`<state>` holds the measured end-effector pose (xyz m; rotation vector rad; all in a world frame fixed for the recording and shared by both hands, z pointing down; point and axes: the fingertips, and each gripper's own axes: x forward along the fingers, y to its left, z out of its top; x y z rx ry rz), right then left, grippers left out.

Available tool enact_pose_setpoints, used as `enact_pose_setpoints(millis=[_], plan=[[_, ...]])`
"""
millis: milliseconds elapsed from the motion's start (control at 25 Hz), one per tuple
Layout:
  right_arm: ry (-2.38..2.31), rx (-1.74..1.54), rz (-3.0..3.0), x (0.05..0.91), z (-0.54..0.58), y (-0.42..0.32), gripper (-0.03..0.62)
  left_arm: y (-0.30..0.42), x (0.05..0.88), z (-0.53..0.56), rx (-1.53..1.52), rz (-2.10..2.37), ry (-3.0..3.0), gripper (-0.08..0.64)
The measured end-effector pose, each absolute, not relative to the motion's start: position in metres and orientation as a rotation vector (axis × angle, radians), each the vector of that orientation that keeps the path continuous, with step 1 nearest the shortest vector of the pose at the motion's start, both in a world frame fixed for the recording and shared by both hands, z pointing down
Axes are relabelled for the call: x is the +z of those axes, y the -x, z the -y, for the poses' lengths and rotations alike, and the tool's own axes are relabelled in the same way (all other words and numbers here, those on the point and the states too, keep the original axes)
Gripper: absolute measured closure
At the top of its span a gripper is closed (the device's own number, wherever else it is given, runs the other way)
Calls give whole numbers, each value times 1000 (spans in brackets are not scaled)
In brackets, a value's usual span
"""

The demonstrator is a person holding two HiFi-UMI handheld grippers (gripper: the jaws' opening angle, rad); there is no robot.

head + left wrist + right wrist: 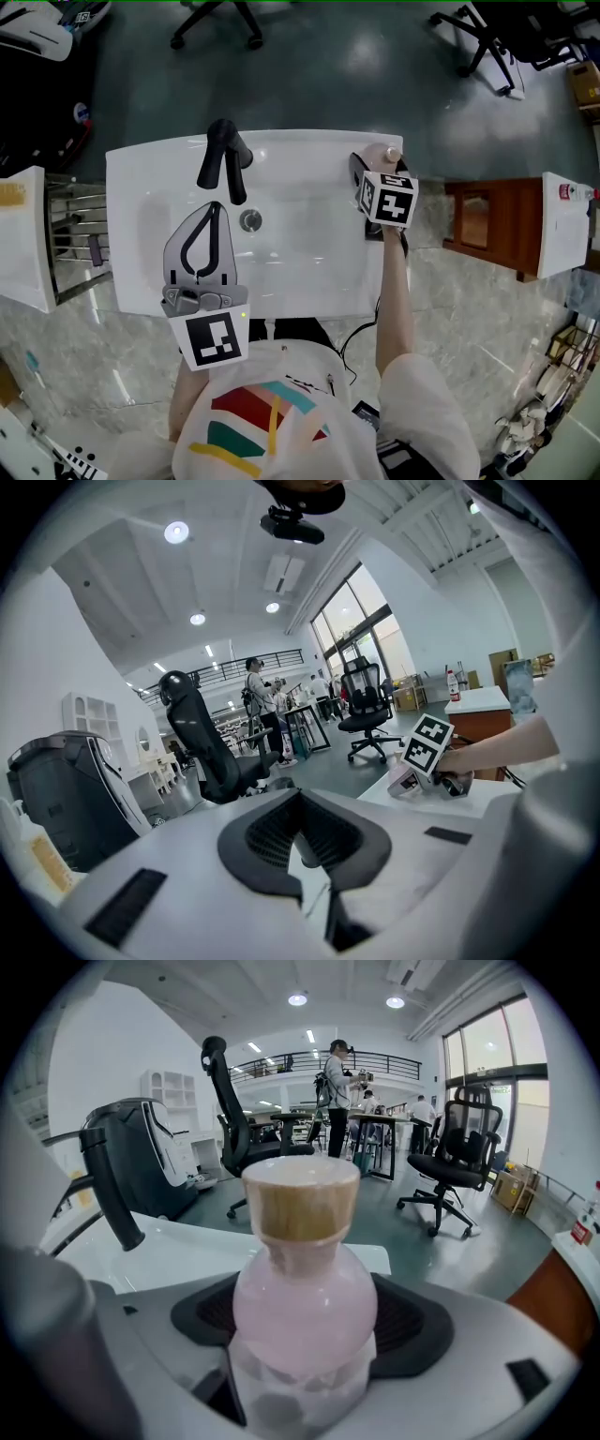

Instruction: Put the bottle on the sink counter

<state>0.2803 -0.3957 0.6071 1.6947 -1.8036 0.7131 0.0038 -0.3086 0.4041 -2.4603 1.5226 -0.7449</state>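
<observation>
Pink bottle (pixel 302 1309) clamped upright between the jaws of the right gripper (pixel 373 169), at the far right corner of the white sink surface (pixel 131 187).

Round pink body with a wooden cap (pixel 301 1199), gripped at the belly on both sides by the dark pads; in the head view seen as a small pale cap just beyond the marker cube. Not possible to tell if the bottom touches the surface or hangs a little above it. Left of it the basin (pixel 309 239) with a metal drain (pixel 250 220), and at the far rim a black faucet (pixel 225 159). Left gripper (pixel 217 208) held over the left part of the basin, near the drain, jaws together at the tips and holding nothing. Right of the sink, apart from it, a brown wooden cabinet (pixel 487 225). Beyond the sink, on the dark floor, a black office chair (pixel 457 1171).
</observation>
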Motion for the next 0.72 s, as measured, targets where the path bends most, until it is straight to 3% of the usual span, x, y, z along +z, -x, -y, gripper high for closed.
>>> enact_pose_setpoints(millis=[320, 600, 720], plan=[[-1835, 676, 1816, 568, 391, -279, 202, 9, 383, 305, -663, -1538, 2446, 543], [-1989, 422, 1946, 450, 380, -250, 209, 31, 353, 307, -447, -1634, 2451, 543], [-2052, 267, 2019, 389, 365, -225, 335, 40, 339, 304, -370, -1639, 2442, 543]])
